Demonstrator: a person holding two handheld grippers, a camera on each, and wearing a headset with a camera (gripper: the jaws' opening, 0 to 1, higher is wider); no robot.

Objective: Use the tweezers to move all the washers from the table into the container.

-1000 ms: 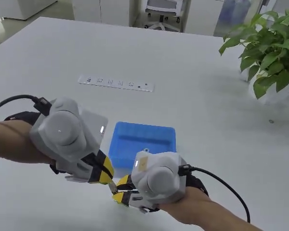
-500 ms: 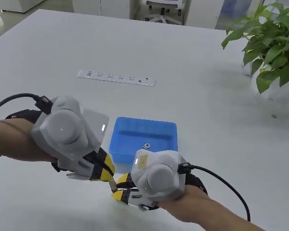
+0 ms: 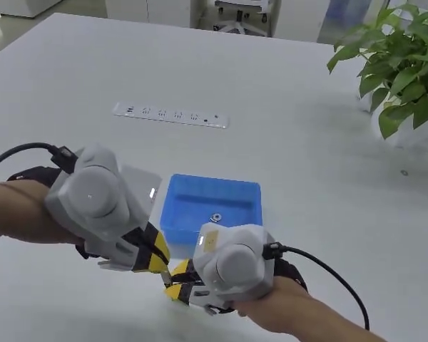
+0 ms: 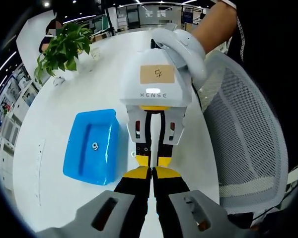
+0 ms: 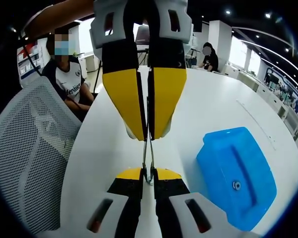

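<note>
Though tip to tip, L gripper (image 5: 148, 135) & R gripper (image 5: 148, 177) jaws tight on tweezers (image 5: 148, 156) (washer (image 3: 215, 217) in container (image 3: 200, 192)).

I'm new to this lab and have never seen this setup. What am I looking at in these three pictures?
No robot here: a person holds a two-jaw gripper in each hand. The wide picture comes from a headset camera looking down at the white table; the round ones come from cameras riding on the left gripper and the right gripper. The grippers face each other, tip to tip, both closed on thin metal tweezers. Beside them sits a blue container with one washer in it. Farther off lie a power strip and a potted plant.
</note>
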